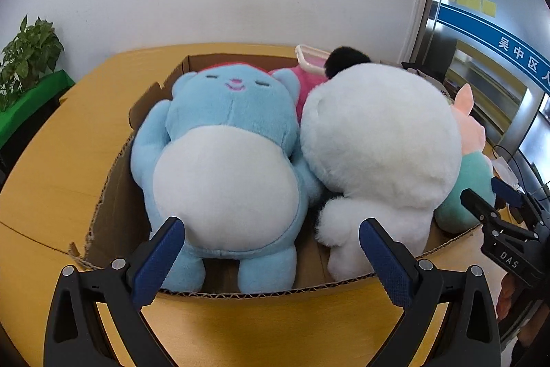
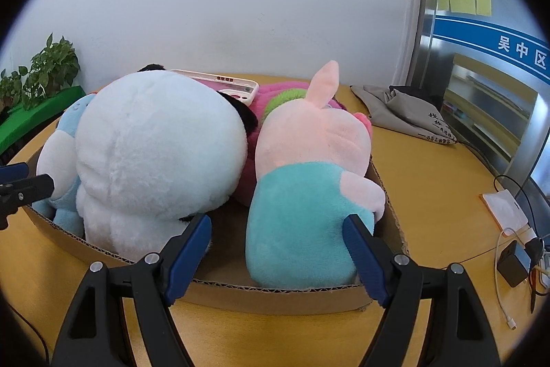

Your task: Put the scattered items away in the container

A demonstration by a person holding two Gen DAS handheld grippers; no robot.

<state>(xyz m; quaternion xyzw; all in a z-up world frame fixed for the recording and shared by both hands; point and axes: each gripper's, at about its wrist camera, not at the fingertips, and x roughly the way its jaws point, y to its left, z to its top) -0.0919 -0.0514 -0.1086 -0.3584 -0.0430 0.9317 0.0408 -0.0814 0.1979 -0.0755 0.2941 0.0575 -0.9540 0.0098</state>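
Left wrist view showed the left tongs (image 1: 271,258) angled down, spread apart before the blue plush (image 1: 220,157); right tongs (image 2: 276,255) likewise gaped, empty, before the cardboard box (image 2: 275,296).

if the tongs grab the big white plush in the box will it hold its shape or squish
The white plush looks thick-furred and rounded, so it would probably squish between the pads and spring back. It likely weighs little for its bulk. Wedged between the blue bear and the pig plush, it may drag them when lifted.

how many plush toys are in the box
4: blue bear at the left, white panda beside it, pig at the right, a pink one behind. More may be hidden underneath.
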